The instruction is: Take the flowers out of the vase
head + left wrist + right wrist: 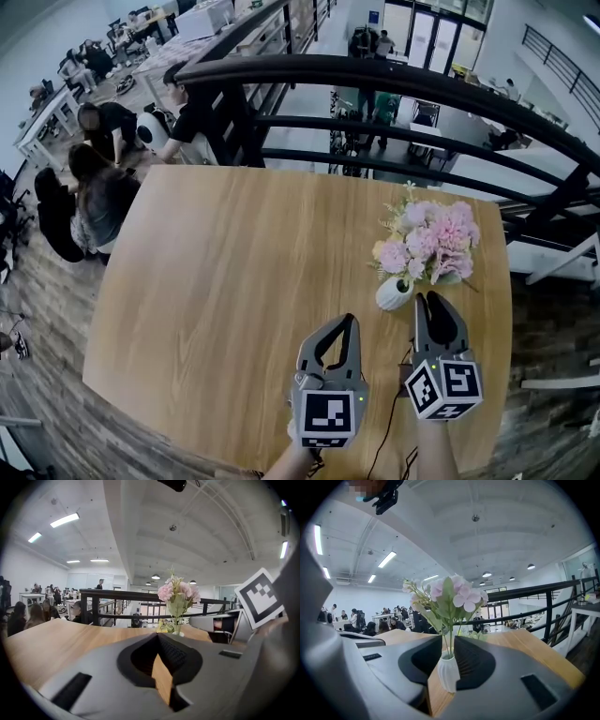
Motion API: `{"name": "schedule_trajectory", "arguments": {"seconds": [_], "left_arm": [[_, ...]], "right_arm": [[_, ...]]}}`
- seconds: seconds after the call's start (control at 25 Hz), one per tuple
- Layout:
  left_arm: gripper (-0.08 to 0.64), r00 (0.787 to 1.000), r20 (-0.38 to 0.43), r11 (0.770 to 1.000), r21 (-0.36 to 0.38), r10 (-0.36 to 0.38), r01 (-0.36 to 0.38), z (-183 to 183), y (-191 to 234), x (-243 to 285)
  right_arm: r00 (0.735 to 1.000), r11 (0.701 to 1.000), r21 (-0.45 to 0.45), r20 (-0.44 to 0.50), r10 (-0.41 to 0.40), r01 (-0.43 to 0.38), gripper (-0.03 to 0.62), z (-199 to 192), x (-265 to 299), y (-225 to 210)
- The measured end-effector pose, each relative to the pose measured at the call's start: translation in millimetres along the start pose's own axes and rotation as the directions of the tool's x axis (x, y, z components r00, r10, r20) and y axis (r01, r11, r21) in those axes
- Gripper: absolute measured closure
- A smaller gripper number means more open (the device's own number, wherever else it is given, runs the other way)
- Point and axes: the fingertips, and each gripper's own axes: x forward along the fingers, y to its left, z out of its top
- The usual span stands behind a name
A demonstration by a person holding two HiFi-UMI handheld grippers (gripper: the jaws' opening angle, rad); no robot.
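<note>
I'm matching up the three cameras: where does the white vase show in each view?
Head view: white vase, right of centre, below the pink flowers.
Left gripper view: only its rim, centre, just above the jaws.
Right gripper view: low centre, in line with the gap between the jaws.
Shared landmark: the pink flowers standing in it.

Left gripper view: the left tongs (158, 637) cover the vase (178, 633) up to its rim (the stems (177, 621) rise clear). Head view: the flowers (431, 239) hide the vase mouth; the bottom edge cuts off the desk (234, 281) and both forearms (436, 457). Background people (103, 192): too small to detail.
</note>
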Motion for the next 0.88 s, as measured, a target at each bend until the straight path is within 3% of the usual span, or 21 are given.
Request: {"name": "schedule_trajectory", "arguments": {"seconds": [0.2,0.36,0.44,0.88], "left_arm": [[0.532,1.000,-0.018,0.999,-0.031,0.007,-0.008,-3.7,2.0,3.3],[0.532,1.000,-0.002,1.000,-0.007,0.007,-0.007,-4.1,4.4,7.3],[0.532,1.000,-0.009,1.000,-0.017,0.006,-0.006,-5.3,4.2,9.1],[0.532,1.000,-0.025,0.999,-0.047,0.015,-0.017,-12.5,4.5,8.4]], "right_arm": [[1.000,1.000,-0.005,-0.012,0.009,-0.009,0.459,-2.6,10.6,0.8],[1.000,1.000,0.017,-0.021,0.009,-0.009,0.459,-5.7,17.7,-0.4],[1.000,0.999,0.032,-0.025,0.014,-0.013,0.426,-7.2,21.5,-0.7],[0.998,0.997,0.069,-0.046,0.040,-0.037,0.423,-17.5,38.2,-1.2]]}}
